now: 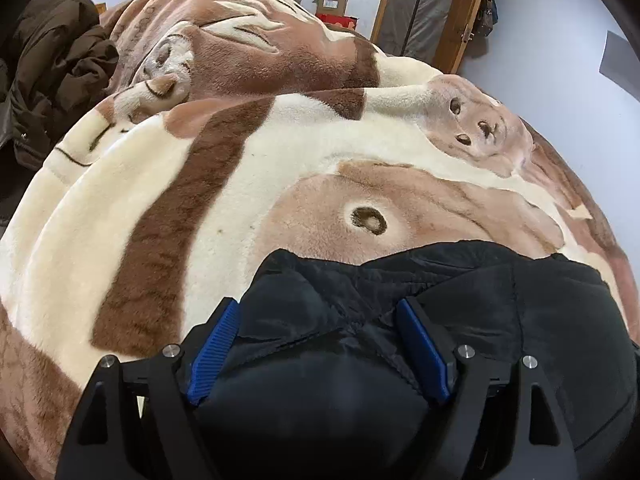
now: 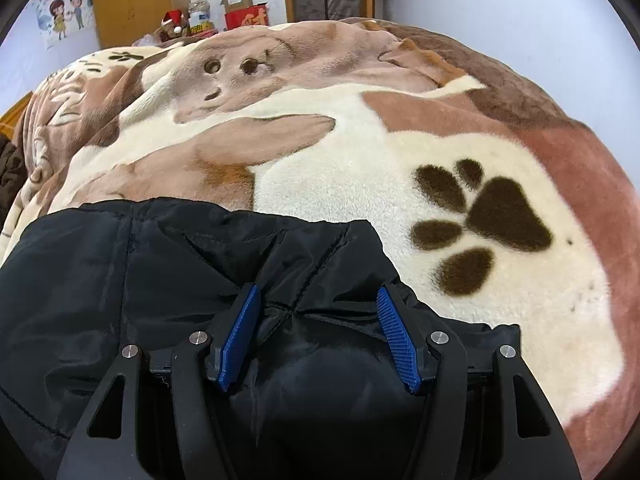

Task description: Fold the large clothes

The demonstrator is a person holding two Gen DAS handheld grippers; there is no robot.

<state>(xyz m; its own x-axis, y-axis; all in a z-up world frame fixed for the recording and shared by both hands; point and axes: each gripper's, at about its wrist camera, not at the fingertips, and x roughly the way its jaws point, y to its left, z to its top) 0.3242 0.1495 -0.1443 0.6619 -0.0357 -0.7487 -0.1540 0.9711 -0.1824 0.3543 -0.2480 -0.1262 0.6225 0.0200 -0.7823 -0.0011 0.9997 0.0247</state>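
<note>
A black padded jacket lies on a bed covered by a cream and brown plush blanket. In the left wrist view my left gripper is open, its blue pads set either side of a bunched fold of the jacket's left end. In the right wrist view the jacket fills the lower left, on the blanket. My right gripper is open, its blue pads straddling a bunched fold at the jacket's right end.
A dark brown coat is heaped at the bed's left. Beyond the bed stand a wooden cabinet, cardboard and red boxes, a wooden door frame and pale walls. A paw print marks the blanket's right part.
</note>
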